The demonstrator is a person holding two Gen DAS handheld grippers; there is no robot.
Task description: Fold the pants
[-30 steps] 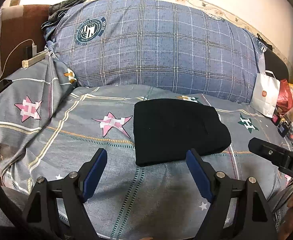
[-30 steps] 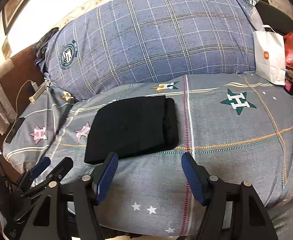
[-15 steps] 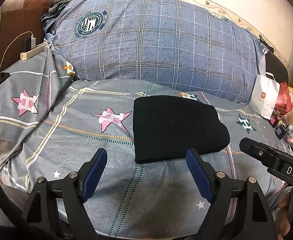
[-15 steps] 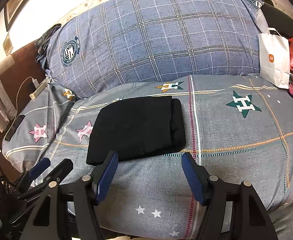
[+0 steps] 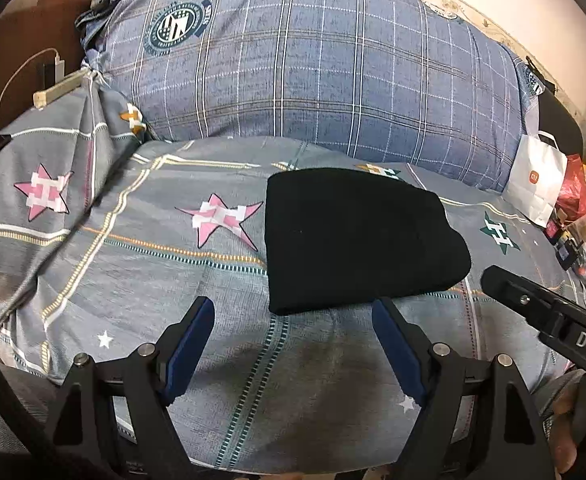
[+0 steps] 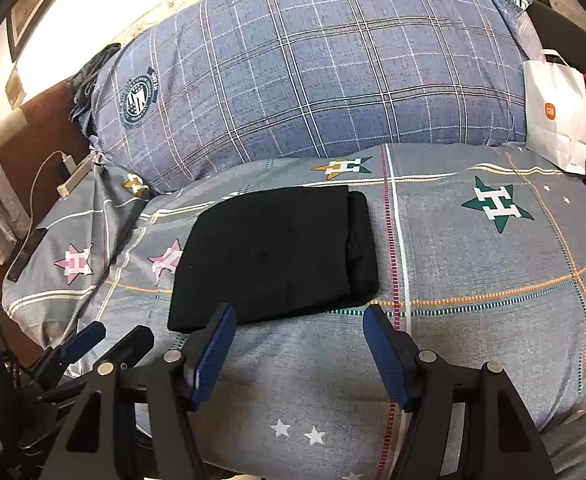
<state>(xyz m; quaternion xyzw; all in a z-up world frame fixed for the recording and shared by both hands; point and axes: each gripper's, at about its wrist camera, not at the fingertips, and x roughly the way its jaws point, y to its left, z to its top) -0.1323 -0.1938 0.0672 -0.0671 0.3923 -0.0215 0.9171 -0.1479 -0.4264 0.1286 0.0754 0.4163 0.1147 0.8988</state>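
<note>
The black pants (image 5: 357,240) lie folded into a compact rectangle on the grey star-patterned bedsheet (image 5: 133,280); they also show in the right wrist view (image 6: 273,256). My left gripper (image 5: 293,316) is open and empty, hovering just in front of the pants' near edge. My right gripper (image 6: 299,320) is open and empty, also just in front of the near edge. The right gripper's body shows at the right of the left wrist view (image 5: 541,312), and the left gripper shows at the lower left of the right wrist view (image 6: 93,340).
A large blue plaid pillow (image 5: 313,72) lies behind the pants. A white paper bag (image 5: 537,188) and red bag (image 5: 573,196) stand at the right with clutter. A power strip (image 5: 57,90) and a phone (image 6: 27,254) lie at the left by the brown headboard.
Both grippers have drawn back a little from the folded pants and stay open. The pants have not moved.
</note>
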